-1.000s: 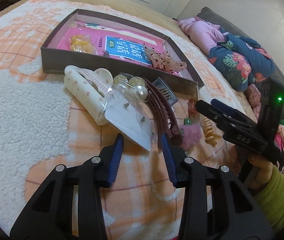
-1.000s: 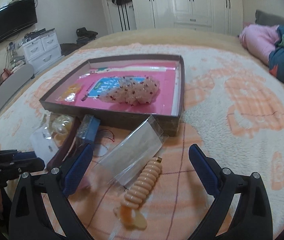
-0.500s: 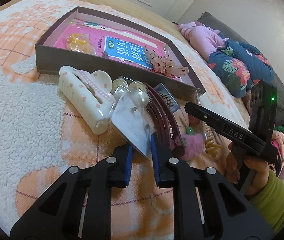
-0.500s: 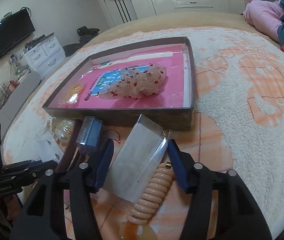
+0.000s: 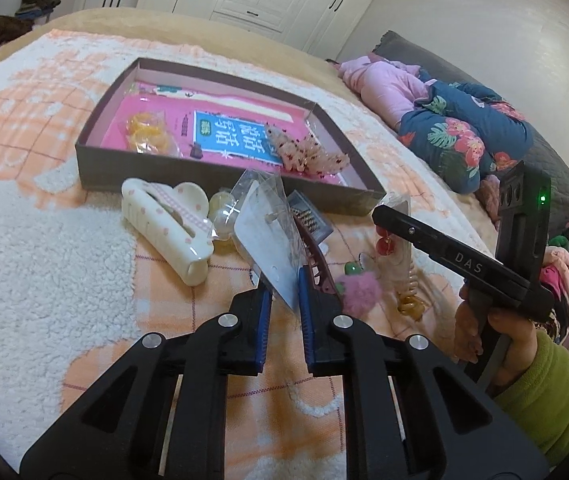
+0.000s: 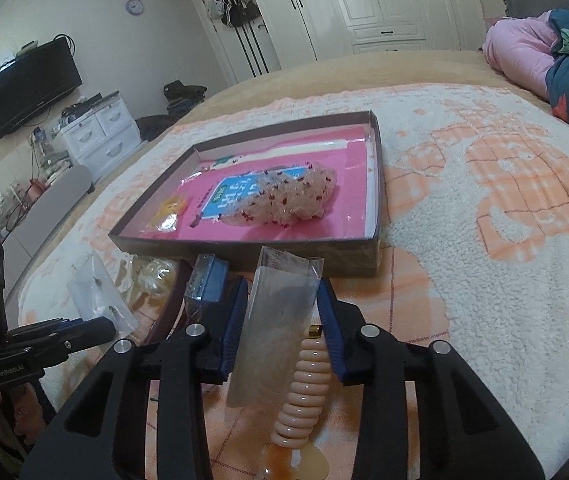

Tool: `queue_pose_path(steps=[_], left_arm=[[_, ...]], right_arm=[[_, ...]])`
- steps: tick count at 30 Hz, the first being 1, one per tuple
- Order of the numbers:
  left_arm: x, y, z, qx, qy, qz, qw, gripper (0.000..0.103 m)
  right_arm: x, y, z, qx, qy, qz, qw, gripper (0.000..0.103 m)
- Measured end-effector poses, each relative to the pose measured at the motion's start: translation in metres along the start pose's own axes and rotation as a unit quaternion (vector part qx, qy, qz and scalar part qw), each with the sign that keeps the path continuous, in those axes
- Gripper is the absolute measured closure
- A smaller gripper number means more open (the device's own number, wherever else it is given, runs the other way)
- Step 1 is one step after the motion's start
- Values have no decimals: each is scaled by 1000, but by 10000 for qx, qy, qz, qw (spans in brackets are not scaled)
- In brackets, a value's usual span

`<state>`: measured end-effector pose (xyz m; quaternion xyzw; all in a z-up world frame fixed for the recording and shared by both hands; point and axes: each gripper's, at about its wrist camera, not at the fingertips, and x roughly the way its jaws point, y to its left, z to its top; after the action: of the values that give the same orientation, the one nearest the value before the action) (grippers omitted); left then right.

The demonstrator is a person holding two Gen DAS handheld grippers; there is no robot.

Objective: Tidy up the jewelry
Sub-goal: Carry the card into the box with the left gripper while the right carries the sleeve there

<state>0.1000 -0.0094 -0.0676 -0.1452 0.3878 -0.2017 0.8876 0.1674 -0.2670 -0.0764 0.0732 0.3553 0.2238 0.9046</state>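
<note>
My left gripper (image 5: 283, 304) is shut on the lower corner of a clear packet with a white earring card (image 5: 268, 240), held tilted up off the blanket. In the right wrist view the same packet (image 6: 96, 296) stands at the left gripper (image 6: 100, 326). My right gripper (image 6: 282, 312) has its jaws closing, and both pads press the sides of a clear packet (image 6: 280, 320) that holds a peach spiral hair tie (image 6: 304, 392). Seen from the left wrist, the right gripper (image 5: 384, 216) carries that packet (image 5: 394, 248). Behind stands the brown box (image 5: 220, 168) (image 6: 244, 252) with a pink lining.
On the blanket lie a white claw clip (image 5: 164, 224), a maroon hair clip (image 5: 316, 256), a pink pompom (image 5: 358, 290) and a small blue box (image 6: 206, 284). Inside the brown box are a yellow packet (image 5: 144, 132) and a speckled hair piece (image 6: 284, 200). Pillows (image 5: 444, 128) lie at the right.
Both grippers have closed from open onto their packets. The earring card now tilts up between the left fingers, and the hair tie packet sits gripped between the right fingers.
</note>
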Motion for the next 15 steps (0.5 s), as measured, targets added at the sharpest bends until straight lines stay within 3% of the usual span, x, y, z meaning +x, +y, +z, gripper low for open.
queue_pose_path(steps=[4, 15], left_arm=[[-3, 0, 0, 1, -62, 13, 10000, 96], [-10, 0, 5, 26, -181, -25, 9998, 96]], right_arm=[[-1, -4, 4, 45, -64, -62, 9999, 79], [-19, -20, 14, 204, -273, -155, 9993, 77]])
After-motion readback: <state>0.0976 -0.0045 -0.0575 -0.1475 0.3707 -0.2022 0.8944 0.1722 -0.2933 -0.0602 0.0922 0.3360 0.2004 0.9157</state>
